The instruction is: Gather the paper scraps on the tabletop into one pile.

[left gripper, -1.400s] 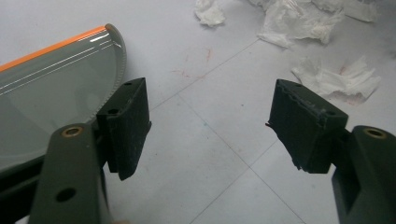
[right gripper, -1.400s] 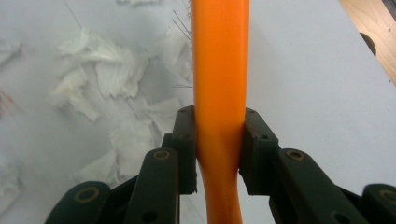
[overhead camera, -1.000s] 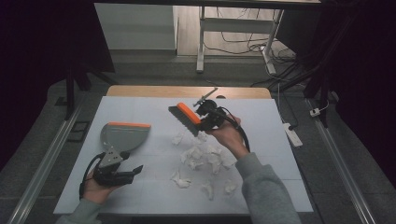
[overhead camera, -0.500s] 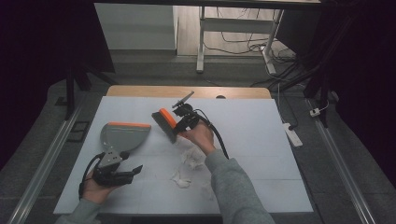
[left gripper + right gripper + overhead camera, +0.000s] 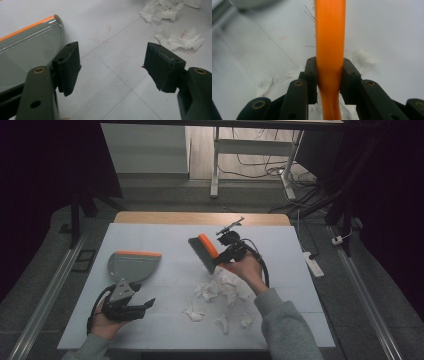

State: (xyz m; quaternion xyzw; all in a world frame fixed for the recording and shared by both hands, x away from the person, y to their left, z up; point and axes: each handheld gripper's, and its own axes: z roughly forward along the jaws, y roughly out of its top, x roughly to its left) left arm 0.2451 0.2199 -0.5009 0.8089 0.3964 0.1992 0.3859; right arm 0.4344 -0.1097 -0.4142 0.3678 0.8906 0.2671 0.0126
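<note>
The right gripper (image 5: 227, 255) has its fingers (image 5: 311, 75) closed tight on the orange handle of a hand brush (image 5: 204, 252), which it holds raised above the worktop (image 5: 170, 232), its bristles facing toward eight o'clock. The crumpled paper scraps (image 5: 220, 289) lie scattered just under and toward six o'clock of the brush. The left gripper (image 5: 137, 308), at the worktop's seven o'clock corner, has its fingers (image 5: 68, 63) spread wide with nothing between them. The grey dustpan (image 5: 131, 266) with its orange edge sits just beyond it toward twelve o'clock, apparently untouched.

The step in hand looks like sweeping the scraps toward the pan. To do it well, the brush should come down on the three o'clock side of the pile so the bristles meet the worktop behind the scraps, then draw toward nine o'clock in short, light strokes. Paper this light is likely to flick away under a hard stroke. The pan's orange edge faces twelve o'clock, away from the pile, so the left gripper would probably need to take the pan and turn its open mouth toward the scraps first.
</note>
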